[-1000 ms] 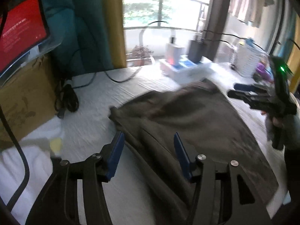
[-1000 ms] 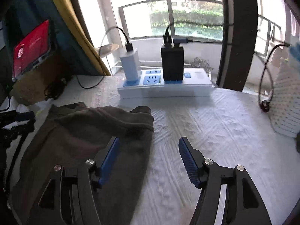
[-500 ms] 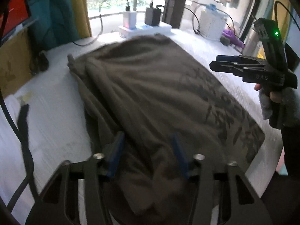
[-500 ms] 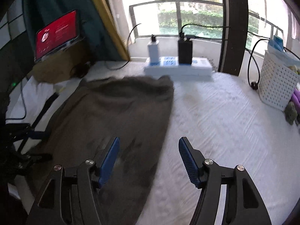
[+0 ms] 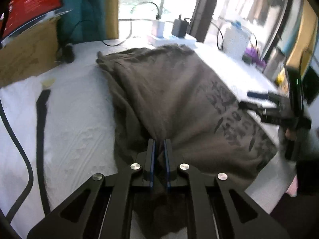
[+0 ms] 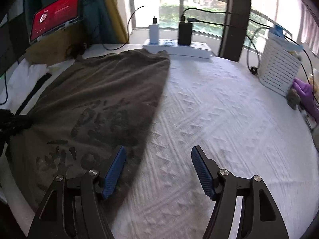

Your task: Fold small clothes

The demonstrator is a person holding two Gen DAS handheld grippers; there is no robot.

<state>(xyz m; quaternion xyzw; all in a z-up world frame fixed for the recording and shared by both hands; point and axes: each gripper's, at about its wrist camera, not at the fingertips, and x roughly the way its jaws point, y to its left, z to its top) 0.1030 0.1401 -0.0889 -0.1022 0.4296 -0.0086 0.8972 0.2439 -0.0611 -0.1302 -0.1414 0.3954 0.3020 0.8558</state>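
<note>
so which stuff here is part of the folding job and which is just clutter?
Job:
- brown T-shirt
- left gripper, jaws closing on a bunch of its cloth
- right gripper, open at the shirt's near edge

Clutter:
- power strip with chargers
- white basket
- red screen
- purple cloth

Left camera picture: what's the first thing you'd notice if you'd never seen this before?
The big brown shirt spread across the white bedcover, with dark printing toward its right side. At the bottom, the left gripper is closing its blue pads on a bunched fold of the shirt. Far left, a red screen glows on a cardboard box.
</note>
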